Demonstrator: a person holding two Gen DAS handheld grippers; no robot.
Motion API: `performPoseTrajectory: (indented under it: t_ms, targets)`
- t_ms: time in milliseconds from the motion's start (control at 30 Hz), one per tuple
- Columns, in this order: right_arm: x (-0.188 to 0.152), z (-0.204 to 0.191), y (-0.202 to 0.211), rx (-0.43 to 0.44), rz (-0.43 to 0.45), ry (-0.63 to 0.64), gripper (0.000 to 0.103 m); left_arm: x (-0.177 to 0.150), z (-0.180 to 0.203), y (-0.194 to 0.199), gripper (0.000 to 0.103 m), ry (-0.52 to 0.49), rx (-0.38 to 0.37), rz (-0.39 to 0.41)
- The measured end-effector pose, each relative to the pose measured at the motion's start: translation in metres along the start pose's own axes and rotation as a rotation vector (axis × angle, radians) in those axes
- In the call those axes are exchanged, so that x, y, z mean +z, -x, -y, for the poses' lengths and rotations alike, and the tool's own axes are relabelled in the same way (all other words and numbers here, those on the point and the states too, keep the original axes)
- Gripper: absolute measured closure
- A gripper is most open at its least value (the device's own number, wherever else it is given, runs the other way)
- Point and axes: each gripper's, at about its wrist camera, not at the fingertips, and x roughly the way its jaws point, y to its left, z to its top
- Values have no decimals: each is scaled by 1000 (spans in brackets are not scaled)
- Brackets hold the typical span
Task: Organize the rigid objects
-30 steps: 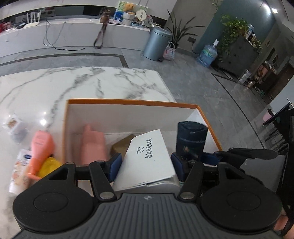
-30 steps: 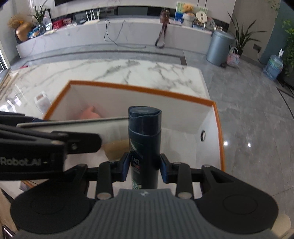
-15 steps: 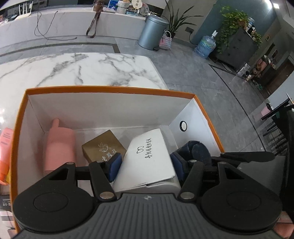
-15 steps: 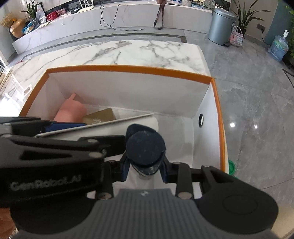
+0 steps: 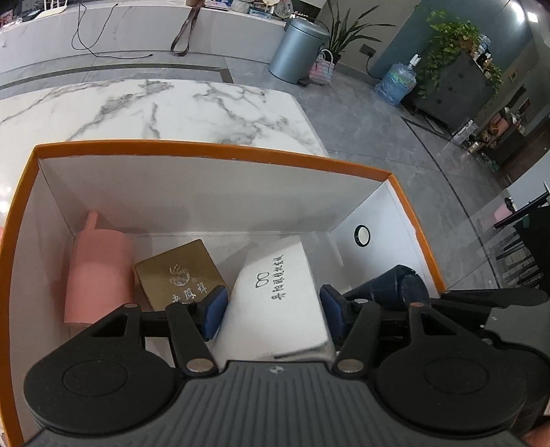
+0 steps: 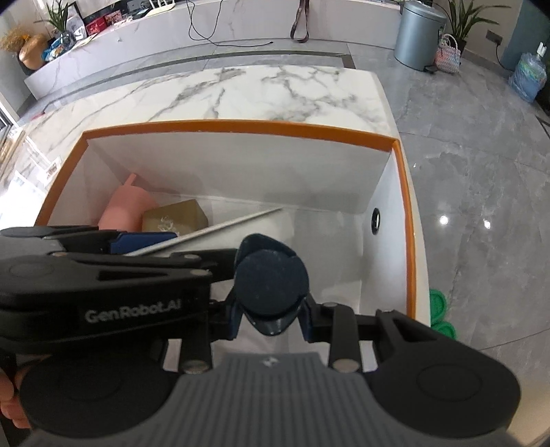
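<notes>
Left gripper clamps the white box at lower centre, inside the orange-rimmed box. Right gripper grips the dark blue bottle, cap toward camera; whether it touches the floor is unclear. Pink bottle and gold box lie left.

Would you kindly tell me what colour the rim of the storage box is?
Orange, around white inner walls: the box rim shows best in the left wrist view.

Ahead, a white marble tabletop; beyond, grey tiled floor, long pale counter. Ahead-right, steel bin, potted plants, dark cabinet, water jug.
</notes>
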Motion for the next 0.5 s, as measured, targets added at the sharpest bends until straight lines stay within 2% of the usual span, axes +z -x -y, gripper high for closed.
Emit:
performPoseTrajectory:
  t_ms: [233, 500]
  targets:
    - [3, -2, -24, -16, -29, 0, 70, 4, -6, -3, 35, -2, 25, -54]
    - [2, -4, -37, -46, -48, 23, 70, 4, -12, -5, 38, 18, 7, -84]
